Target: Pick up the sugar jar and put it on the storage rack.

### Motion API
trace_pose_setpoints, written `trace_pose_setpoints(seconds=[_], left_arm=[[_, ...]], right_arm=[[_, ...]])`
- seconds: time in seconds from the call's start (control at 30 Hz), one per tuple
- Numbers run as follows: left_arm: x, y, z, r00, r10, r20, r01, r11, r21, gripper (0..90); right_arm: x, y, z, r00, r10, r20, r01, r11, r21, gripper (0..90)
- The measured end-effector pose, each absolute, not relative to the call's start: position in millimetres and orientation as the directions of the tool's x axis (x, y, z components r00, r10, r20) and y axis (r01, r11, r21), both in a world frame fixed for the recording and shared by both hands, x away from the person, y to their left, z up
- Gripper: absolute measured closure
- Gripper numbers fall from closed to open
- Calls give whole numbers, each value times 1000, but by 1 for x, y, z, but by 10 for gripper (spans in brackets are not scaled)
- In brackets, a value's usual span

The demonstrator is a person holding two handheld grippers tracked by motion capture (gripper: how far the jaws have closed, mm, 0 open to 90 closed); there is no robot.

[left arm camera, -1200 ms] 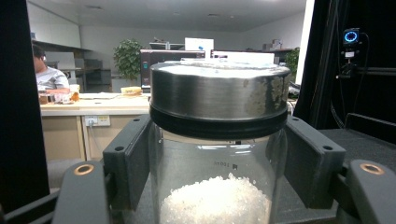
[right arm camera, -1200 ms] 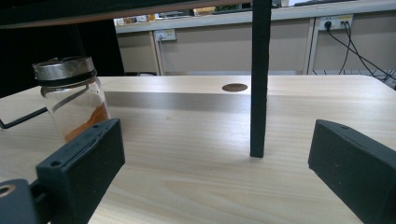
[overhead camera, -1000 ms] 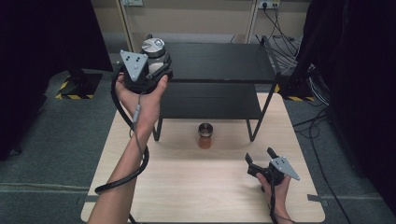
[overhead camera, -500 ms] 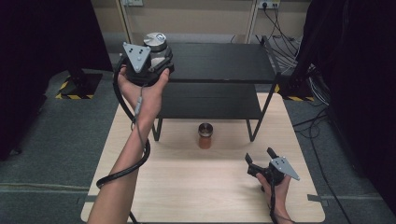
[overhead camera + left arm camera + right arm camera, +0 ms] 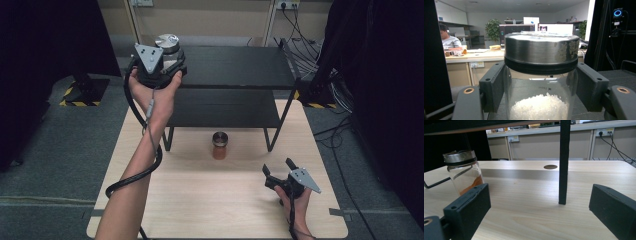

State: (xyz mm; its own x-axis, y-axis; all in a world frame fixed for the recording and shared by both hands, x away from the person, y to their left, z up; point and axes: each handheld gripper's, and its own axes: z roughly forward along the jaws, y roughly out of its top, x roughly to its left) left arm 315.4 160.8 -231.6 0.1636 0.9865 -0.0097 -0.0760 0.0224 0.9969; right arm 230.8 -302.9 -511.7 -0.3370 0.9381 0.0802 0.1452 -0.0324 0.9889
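A glass jar of white granules [image 5: 540, 105] with a metal lid [image 5: 167, 42] sits between the jaws of my left gripper [image 5: 171, 56], which is shut on it just below the lid. The jar is upright at the left end of the black rack's top shelf [image 5: 240, 67]; whether it rests on the shelf is hidden. A second jar with orange powder [image 5: 220, 145] stands on the wooden table [image 5: 210, 200] in front of the rack. My right gripper [image 5: 277, 166] lies near the table's front right, open, with nothing between its fingers [image 5: 469, 205]; the orange jar [image 5: 464, 176] stands off to its left.
The rack's lower shelf [image 5: 225, 107] spans the table's far half. One thin black rack leg [image 5: 564, 170] stands just ahead of the right gripper. Cables [image 5: 305, 30] run along the wall behind the rack. A dark curtain [image 5: 380, 100] hangs at the right.
The left hand has carried the white-granule jar slightly up and farther toward the top shelf's left end. The right hand and the orange jar have stayed still.
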Motion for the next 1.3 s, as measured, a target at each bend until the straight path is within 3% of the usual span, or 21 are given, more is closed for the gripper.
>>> trace_pose_setpoints(seconds=[0.57,1.0,1.17,1.3], left_arm=[[326,158,-240,149,988,-43,-55,51,997,309],[328,158,-245,153,988,-21,-72,33,997,303],[326,157,-246,148,988,-36,-85,49,995,150],[321,160,-250,164,986,-23,-105,41,994,81]], right_arm=[[231,-303,-512,-342,936,79,144,-31,989,40],[231,-303,-512,-342,937,73,143,-24,989,40],[231,-303,-512,-342,937,75,144,-27,989,39],[231,-303,-512,-342,937,74,144,-26,989,39]])
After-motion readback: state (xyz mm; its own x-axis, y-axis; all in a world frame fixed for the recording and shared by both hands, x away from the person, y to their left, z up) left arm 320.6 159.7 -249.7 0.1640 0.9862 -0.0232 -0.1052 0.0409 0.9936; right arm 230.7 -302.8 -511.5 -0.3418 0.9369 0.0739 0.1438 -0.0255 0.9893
